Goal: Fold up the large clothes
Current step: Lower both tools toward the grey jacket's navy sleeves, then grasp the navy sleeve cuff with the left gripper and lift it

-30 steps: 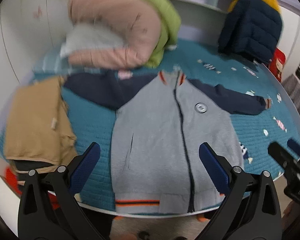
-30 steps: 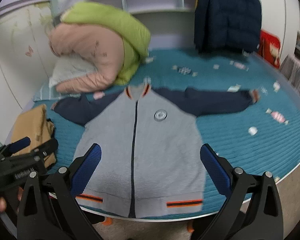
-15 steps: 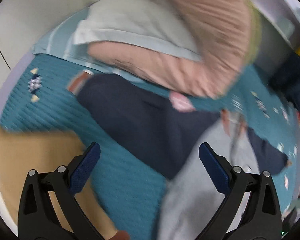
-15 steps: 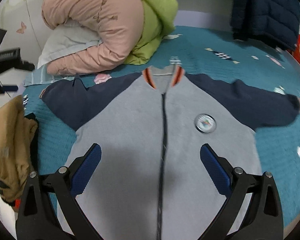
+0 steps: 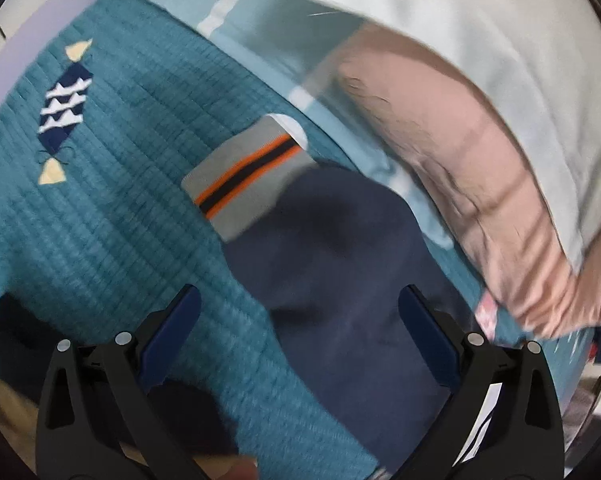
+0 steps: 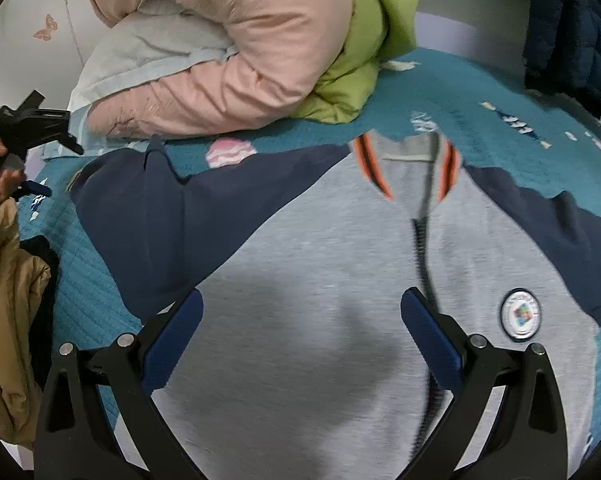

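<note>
A grey zip jacket (image 6: 320,300) with navy sleeves lies flat, front up, on the teal quilted bed cover (image 6: 88,292). Its left navy sleeve (image 5: 340,272) ends in a grey cuff with orange and navy stripes (image 5: 248,176). My left gripper (image 5: 300,332) is open and hovers just above that sleeve, short of the cuff; it also shows in the right wrist view (image 6: 24,128) at the far left. My right gripper (image 6: 300,332) is open and empty, low over the grey chest, left of the zip (image 6: 424,256).
A pink padded jacket (image 6: 228,52) lies on a pale pillow (image 6: 148,48) and a green jacket (image 6: 364,40) just behind the sleeve. A tan garment (image 6: 8,320) lies at the bed's left edge. A navy coat (image 6: 572,24) hangs at the back right.
Both grippers have moved forward and down towards the jacket. The left one swung left over the navy sleeve and closed in on its cuff. The right one came down over the chest.
</note>
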`<control>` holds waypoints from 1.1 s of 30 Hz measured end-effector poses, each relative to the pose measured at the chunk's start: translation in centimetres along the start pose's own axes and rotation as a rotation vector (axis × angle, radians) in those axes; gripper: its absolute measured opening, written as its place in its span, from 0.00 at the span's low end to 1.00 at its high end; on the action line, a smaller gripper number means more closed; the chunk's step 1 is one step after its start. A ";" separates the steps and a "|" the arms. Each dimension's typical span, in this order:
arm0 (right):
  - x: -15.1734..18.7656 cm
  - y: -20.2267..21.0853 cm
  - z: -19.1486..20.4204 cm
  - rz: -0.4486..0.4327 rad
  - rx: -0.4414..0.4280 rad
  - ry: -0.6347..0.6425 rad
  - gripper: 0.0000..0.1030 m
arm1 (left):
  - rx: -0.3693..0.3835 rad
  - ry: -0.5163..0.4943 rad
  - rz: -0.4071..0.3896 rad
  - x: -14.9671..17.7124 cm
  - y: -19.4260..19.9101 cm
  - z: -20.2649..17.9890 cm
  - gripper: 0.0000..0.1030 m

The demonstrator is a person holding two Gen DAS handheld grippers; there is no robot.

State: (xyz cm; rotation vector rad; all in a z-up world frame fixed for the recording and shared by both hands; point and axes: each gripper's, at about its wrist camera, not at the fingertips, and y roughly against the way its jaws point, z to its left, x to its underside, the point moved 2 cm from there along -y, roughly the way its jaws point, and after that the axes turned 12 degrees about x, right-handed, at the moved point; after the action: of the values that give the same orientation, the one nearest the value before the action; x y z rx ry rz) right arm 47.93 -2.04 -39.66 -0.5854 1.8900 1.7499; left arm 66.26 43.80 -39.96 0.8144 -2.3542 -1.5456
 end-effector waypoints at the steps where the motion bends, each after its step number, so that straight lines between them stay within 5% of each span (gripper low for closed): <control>1: 0.0 -0.2 0.3 0.001 -0.001 0.003 0.93 | -0.003 0.008 0.001 -0.3 -0.5 0.5 0.96; 7: 0.4 -0.9 0.7 -0.002 -0.007 0.009 0.93 | 0.029 0.118 -0.041 -1.2 -3.1 4.2 0.95; 13: 0.6 -1.3 0.6 0.005 0.010 0.008 0.93 | -0.024 0.048 -0.115 -0.3 -4.3 4.0 0.92; 17: 0.5 -1.2 0.7 0.004 0.008 0.001 0.93 | -0.065 0.023 -0.136 0.0 -4.2 3.4 0.68; 20: 0.6 -1.1 1.0 0.005 0.010 0.015 0.93 | 0.002 0.010 -0.132 0.4 -3.6 2.6 0.49; 25: 0.7 -1.1 1.5 0.009 0.013 0.029 0.93 | 0.061 0.012 -0.130 0.5 -4.5 2.7 0.49; 27: 0.7 -1.2 1.6 0.009 0.015 0.031 0.93 | 0.048 -0.012 -0.164 0.7 -4.5 2.6 0.30; 33: 0.3 -1.4 1.9 -0.005 0.014 0.033 0.93 | 0.103 -0.096 -0.339 4.2 -0.2 1.6 0.15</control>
State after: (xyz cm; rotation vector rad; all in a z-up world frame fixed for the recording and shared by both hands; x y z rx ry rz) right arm 48.67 -0.23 -41.06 -0.6173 1.9197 1.7323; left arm 62.18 42.66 -41.33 1.2443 -2.4800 -1.6273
